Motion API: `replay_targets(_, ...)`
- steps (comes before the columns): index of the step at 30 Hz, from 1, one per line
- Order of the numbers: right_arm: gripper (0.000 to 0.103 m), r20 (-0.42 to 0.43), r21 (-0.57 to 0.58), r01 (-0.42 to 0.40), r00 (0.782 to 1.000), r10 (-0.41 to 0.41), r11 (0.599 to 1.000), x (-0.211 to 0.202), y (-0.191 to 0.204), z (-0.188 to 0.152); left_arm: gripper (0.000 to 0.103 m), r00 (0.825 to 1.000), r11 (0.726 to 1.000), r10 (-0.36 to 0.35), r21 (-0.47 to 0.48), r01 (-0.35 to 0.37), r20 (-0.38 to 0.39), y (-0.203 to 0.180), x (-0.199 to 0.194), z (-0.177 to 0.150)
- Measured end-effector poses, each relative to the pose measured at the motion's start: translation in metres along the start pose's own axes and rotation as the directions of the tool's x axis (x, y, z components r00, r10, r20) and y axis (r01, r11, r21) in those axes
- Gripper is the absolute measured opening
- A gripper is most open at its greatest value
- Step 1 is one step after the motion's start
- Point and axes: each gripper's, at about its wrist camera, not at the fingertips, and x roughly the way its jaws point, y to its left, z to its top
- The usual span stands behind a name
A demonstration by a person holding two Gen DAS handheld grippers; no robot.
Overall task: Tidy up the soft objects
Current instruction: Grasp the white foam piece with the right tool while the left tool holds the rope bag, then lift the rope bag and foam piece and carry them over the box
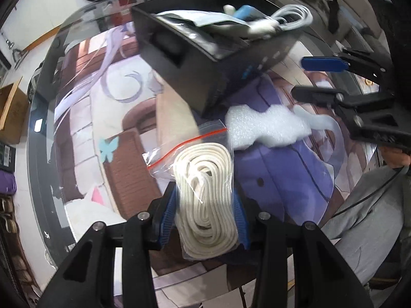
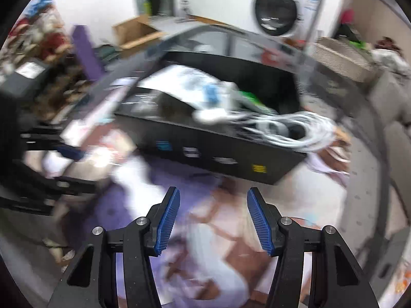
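Bagged rope heading for the box

Left gripper (image 1: pixel 205 220) is clamping the bagged rope (image 1: pixel 205 192), probably bound for the far black box (image 1: pixel 218 59); right gripper (image 2: pixel 212 220) is hanging half-open, empty, near foam (image 1: pixel 267 128).

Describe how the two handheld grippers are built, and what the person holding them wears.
Both the left gripper and the right gripper are matte black frames with silver screw heads. Each has two fingers faced with ribbed blue pads. A thin black cable runs beside the person's grey clothing.

Round glass table (image 1: pixel 46 107): black box (image 1: pixel 205 59), white foam piece (image 1: pixel 262 125).
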Motion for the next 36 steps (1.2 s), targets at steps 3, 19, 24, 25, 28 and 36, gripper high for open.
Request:
replay_targets(3, 0.061, -0.009, -0.086, -0.065, 0.998, 0.064, 0.994, 0.006, 0.021, 0.001, 0.040, 1.000, 1.000, -0.001, 0.006, 0.001, -0.002, -0.003, 0.001, 0.000)
replay_targets(19, 0.050, -0.147, -0.129, -0.162, 0.979, 0.143, 0.978, 0.014, 0.066, -0.027, 0.040, 0.999, 0.999, 0.034, -0.010, -0.033, 0.018, 0.006, 0.004, 0.011)
replay_targets(24, 0.038, -0.157, -0.142, -0.130, 0.982, 0.107, 0.981, 0.018, 0.073, -0.027, 0.038, 0.999, 0.999, 0.040, -0.007, -0.039, 0.022, 0.007, 0.005, 0.011)
replay_targets(25, 0.037, -0.155, -0.151, -0.123, 0.983, 0.099, 0.981, 0.018, 0.074, -0.026, 0.037, 0.999, 0.999, 0.040, -0.006, -0.040, 0.022, 0.007, 0.005, 0.011)
replay_targets(28, 0.037, -0.149, -0.150, -0.116, 0.984, 0.093, 0.982, 0.018, 0.077, -0.032, 0.035, 0.999, 0.999, 0.045, -0.006, -0.045, 0.024, 0.005, 0.004, 0.010)
replay_targets(36, 0.037, -0.115, -0.113, -0.100, 0.990, 0.087, 0.989, 0.011, 0.073, -0.021, 0.034, 0.997, 0.999, 0.052, -0.004, -0.052, 0.049, 0.006, -0.002, 0.007)
